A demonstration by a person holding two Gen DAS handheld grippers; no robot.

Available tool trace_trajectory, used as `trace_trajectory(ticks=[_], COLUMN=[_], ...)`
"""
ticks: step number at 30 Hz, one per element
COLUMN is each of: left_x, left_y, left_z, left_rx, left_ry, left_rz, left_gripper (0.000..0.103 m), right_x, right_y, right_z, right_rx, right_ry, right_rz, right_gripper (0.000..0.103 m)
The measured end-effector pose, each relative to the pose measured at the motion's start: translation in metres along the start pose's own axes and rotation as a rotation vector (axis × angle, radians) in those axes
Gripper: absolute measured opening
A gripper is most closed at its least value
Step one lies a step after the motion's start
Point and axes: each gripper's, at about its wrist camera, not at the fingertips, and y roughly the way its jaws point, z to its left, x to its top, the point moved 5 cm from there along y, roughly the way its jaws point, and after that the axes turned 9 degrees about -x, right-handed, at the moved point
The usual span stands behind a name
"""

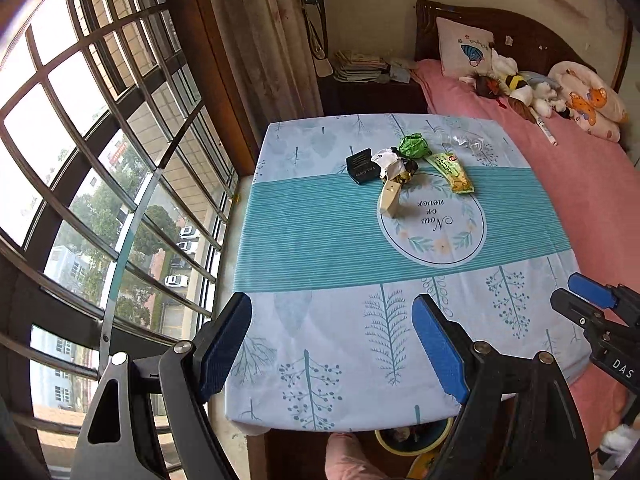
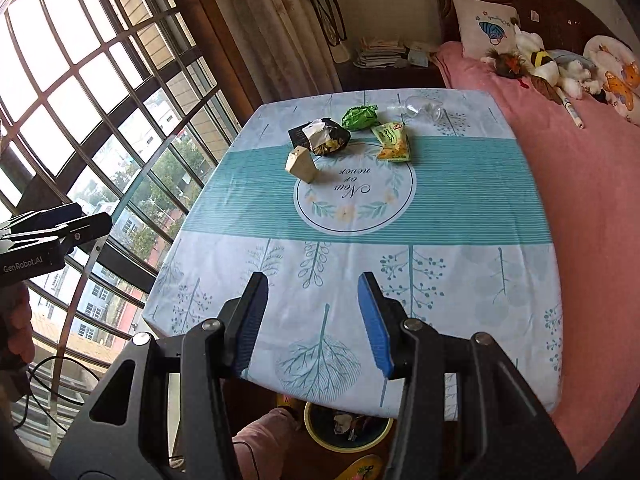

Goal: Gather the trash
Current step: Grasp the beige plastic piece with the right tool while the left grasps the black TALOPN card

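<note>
Trash lies at the far side of the table [image 1: 320, 248] [image 2: 440, 208]: a black box [image 1: 362, 166] [image 2: 297, 135], a crumpled black-and-white wrapper [image 1: 396, 166] [image 2: 326, 138], a beige carton [image 1: 390, 198] [image 2: 302, 165], a crumpled green wrapper [image 1: 414, 145] [image 2: 360, 117], a green snack packet [image 1: 452, 171] [image 2: 393, 142] and a clear plastic bottle [image 1: 464, 139] [image 2: 422, 109]. My left gripper [image 1: 332, 344] is open and empty above the near edge. My right gripper [image 2: 312, 320] is open and empty, also seen in the left wrist view [image 1: 576, 296].
A yellow-rimmed bin [image 2: 346, 426] [image 1: 412, 438] with trash stands on the floor under the table's near edge. A bed with pink cover [image 2: 580, 200] and plush toys lies to the right. A barred window [image 1: 100, 160] fills the left. A nightstand with papers [image 2: 380, 54] is behind.
</note>
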Motion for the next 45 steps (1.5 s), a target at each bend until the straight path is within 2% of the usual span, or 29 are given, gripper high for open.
trace_trajectory(ticks=[4, 11, 17, 21, 25, 27, 31, 39, 44, 45], left_x=[0.053, 0.133, 0.165, 0.17, 0.171, 0.173, 0.18, 0.18, 0.18, 0.181], left_y=[0.047, 0.134, 0.21, 0.254, 0.292, 0.309, 0.341, 0.392, 0.411, 0.411], left_z=[0.025, 0.065, 0.079, 0.075, 0.059, 0.05, 0.03, 0.002, -0.006, -0.007], left_rx=[-0.028, -0.1, -0.154, -0.199, -0.25, -0.267, -0.294, -0.311, -0.323, -0.32], left_ry=[0.094, 0.214, 0.268, 0.299, 0.345, 0.373, 0.438, 0.526, 0.534, 0.534], left_rz=[0.011, 0.061, 0.123, 0.171, 0.221, 0.235, 0.264, 0.335, 0.374, 0.362], left_gripper=[0.084, 0.084, 0.084, 0.084, 0.084, 0.084, 0.084, 0.084, 0.07, 0.069], right_x=[0.045, 0.114, 0.136, 0.137, 0.134, 0.133, 0.134, 0.136, 0.136, 0.136], right_y=[0.041, 0.156, 0.261, 0.31, 0.331, 0.333, 0.335, 0.337, 0.339, 0.339], right_z=[0.015, 0.046, 0.081, 0.084, 0.074, 0.067, 0.052, 0.032, 0.031, 0.032], right_rx=[-0.037, -0.093, -0.132, -0.214, -0.265, -0.273, -0.239, -0.231, -0.225, -0.222], right_ry=[0.034, 0.189, 0.24, 0.258, 0.284, 0.289, 0.352, 0.449, 0.465, 0.467], right_rz=[0.011, 0.089, 0.164, 0.187, 0.182, 0.174, 0.167, 0.149, 0.148, 0.147], right_gripper=[0.044, 0.044, 0.044, 0.043, 0.029, 0.025, 0.023, 0.023, 0.023, 0.023])
